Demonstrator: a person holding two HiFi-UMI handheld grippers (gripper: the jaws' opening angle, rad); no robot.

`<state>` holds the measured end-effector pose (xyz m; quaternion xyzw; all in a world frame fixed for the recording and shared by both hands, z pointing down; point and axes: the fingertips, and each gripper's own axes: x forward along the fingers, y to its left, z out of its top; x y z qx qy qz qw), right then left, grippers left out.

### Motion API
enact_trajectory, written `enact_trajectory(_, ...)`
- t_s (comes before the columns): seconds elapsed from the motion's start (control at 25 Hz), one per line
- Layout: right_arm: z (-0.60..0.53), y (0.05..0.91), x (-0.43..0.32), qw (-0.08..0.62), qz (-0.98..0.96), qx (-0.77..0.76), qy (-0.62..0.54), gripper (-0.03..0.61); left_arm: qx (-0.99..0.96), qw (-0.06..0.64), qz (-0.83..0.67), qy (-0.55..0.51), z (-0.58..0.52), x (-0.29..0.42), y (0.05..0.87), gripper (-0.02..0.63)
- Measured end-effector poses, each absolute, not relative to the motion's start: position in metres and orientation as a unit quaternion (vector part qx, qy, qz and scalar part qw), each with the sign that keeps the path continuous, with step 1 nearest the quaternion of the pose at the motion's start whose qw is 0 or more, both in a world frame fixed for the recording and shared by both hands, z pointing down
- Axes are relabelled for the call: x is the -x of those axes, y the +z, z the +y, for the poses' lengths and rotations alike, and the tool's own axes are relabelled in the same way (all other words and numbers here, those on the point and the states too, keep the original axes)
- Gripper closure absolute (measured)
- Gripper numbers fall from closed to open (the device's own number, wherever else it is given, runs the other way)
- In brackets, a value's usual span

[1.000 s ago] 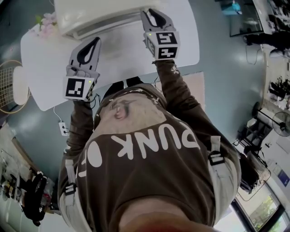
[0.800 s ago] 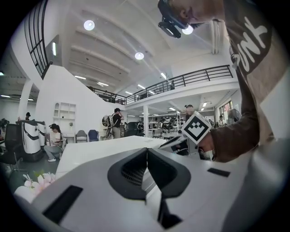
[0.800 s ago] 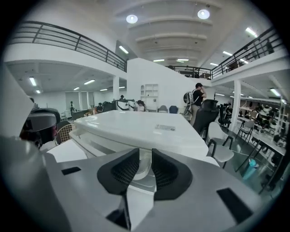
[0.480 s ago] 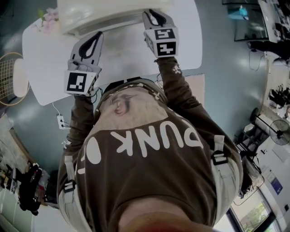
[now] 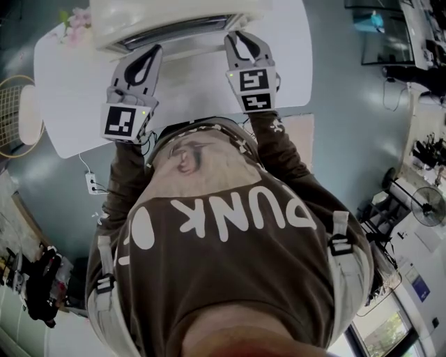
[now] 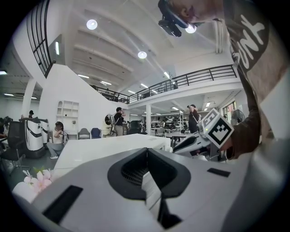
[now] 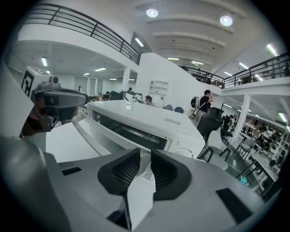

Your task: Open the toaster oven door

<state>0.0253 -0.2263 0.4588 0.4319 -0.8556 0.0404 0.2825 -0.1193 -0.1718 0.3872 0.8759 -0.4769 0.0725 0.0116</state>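
Note:
The white toaster oven (image 5: 174, 12) stands at the far edge of the white table (image 5: 77, 104). Its door (image 7: 68, 140) hangs partly open, with a dark slot (image 5: 174, 29) showing above it. My right gripper (image 5: 240, 36) is shut on the door's handle at its right end; the white handle edge (image 7: 144, 168) shows between the jaws in the right gripper view. My left gripper (image 5: 150, 52) is shut with nothing between its jaws, close to the door's left part. The left gripper view looks over the oven's top (image 6: 113, 147) towards the right gripper (image 6: 190, 144).
Pink flowers (image 5: 73, 28) lie at the table's far left corner. A round wicker object (image 5: 17, 125) stands left of the table, and a power strip (image 5: 90, 183) lies on the floor. The person's torso fills the lower head view. People and chairs are far behind.
The right gripper has drawn back towards the person with the handle. The door has swung out and a dark gap has appeared. The left gripper has hardly moved.

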Motion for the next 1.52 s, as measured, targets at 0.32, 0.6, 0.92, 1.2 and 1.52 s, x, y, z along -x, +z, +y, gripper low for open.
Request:
enact_trajectory(0.32, -0.178, 0.478, -0.036, 0.29, -0.862, -0.416, -0.012, 0.486, -0.875, 0.012, -0.479, 0.073, -0.173, 0.122, 0.394, 0.609)
enact_trajectory(0.6, -0.138, 0.503, -0.047, 0.306, -0.863, -0.402, -0.01, 0.501, -0.876, 0.018, -0.476, 0.076, -0.172, 0.119, 0.398, 0.609)
enact_trajectory(0.92, -0.098, 0.564, -0.067, 0.366, -0.855, -0.364, 0.055, 0.569, -0.877, 0.019, -0.474, 0.078, -0.171, 0.115, 0.407, 0.609)
enact_trajectory(1.2, -0.072, 0.628, -0.077, 0.424, -0.836, -0.327, 0.12, 0.569, -0.879, 0.018, -0.47, 0.082, -0.168, 0.112, 0.406, 0.609)
enact_trajectory(1.52, -0.062, 0.688, -0.082, 0.472, -0.804, -0.309, 0.189, 0.566, -0.877, 0.016, -0.473, 0.085, -0.163, 0.118, 0.404, 0.609)
